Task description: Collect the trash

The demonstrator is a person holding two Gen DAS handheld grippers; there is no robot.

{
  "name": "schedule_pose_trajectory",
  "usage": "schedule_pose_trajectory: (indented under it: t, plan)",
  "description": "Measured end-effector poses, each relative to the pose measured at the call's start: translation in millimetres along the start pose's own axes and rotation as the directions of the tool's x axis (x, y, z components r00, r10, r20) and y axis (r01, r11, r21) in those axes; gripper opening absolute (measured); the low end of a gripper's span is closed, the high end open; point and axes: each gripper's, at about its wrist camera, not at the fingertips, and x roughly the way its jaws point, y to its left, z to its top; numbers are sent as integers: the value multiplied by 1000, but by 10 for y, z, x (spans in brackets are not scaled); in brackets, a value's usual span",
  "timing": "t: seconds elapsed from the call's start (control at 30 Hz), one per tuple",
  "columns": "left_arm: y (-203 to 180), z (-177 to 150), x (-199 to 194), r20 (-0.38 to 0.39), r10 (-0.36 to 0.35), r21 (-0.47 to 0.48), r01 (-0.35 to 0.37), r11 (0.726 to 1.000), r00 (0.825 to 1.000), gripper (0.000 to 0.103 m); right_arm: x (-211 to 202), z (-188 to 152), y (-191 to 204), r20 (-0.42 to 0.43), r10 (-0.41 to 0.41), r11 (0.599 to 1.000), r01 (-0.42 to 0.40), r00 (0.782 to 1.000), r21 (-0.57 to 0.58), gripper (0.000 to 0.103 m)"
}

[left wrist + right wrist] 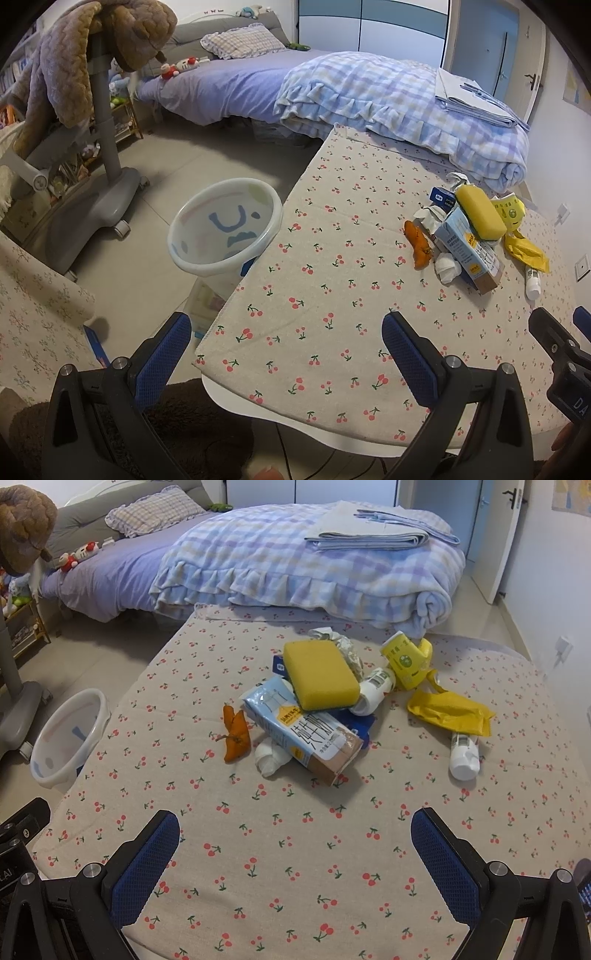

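Trash pile (325, 698) on tablecloth (280, 849), well ahead of both grippers; jaws spread, empty.

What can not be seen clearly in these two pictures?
- Blue box: right wrist view, mostly hidden under the yellow sponge.
- Bin bottom: left wrist view, cut off by the table edge.
- Milk carton small print: too small to read in either view.

The milk carton (301, 728) lying in the pile carries large Chinese characters, 纯牛奶, down its side, with smaller print I can't make out. The right gripper's (565, 373) black body shows the letters "DA" in the left wrist view. Barcodes mark 2 white bottles (463, 753), unreadable.
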Motion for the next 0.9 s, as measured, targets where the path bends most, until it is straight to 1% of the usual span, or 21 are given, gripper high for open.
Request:
schedule_pose_trajectory:
  t: [0.23, 0.37, 0.47, 0.5, 0.57, 0.63, 0.67, 0.73, 0.8, 0.9]
  plan:
    - [-36, -1, 6, -11, -11, 2, 11, 1000, 1000, 103, -21, 15, -42, -3, 2, 1000, -2, 1000, 11, 103]
    - [-69, 2, 13, 6, -1, 9, 1, 1000, 1000, 103, -39, 52, -84, -8, 9, 1000, -9, 1000, 21, 103]
    - [-97, 25, 27, 3, -26, 10, 26, 1000, 1000, 103, -75, 98, -149, -9, 9, 1000, -9, 1000, 30, 103]
    - [-128, 49, 27, 2, -44, 17, 44, 999, 999, 103, -89, 120, -184, -11, 8, 999, -7, 1000, 34, 103]
    - [-191, 90, 14, 15, -59, 39, 58, 998, 998, 103, -110, 153, -255, -12, -3, 999, 3, 1000, 40, 103]
    - [-291, 152, -5, 22, -66, 82, 64, 995, 998, 103, -135, 200, -350, -17, -16, 999, 17, 1000, 46, 103]
    - [-338, 181, -15, 18, -77, 101, 75, 992, 997, 103, -149, 231, -412, -21, -18, 999, 19, 1000, 48, 103]
    - [-428, 269, -13, -26, -143, 123, 145, 982, 989, 103, -175, 308, -542, -32, -19, 999, 20, 999, 48, 103]
    - [-499, 361, -9, -59, -199, 120, 205, 971, 978, 103, -176, 391, -682, -41, -15, 999, 17, 999, 52, 103]
    - [-696, 536, -4, -98, -256, 156, 268, 951, 962, 103, -141, 529, -936, -64, -23, 997, 27, 998, 70, 103]
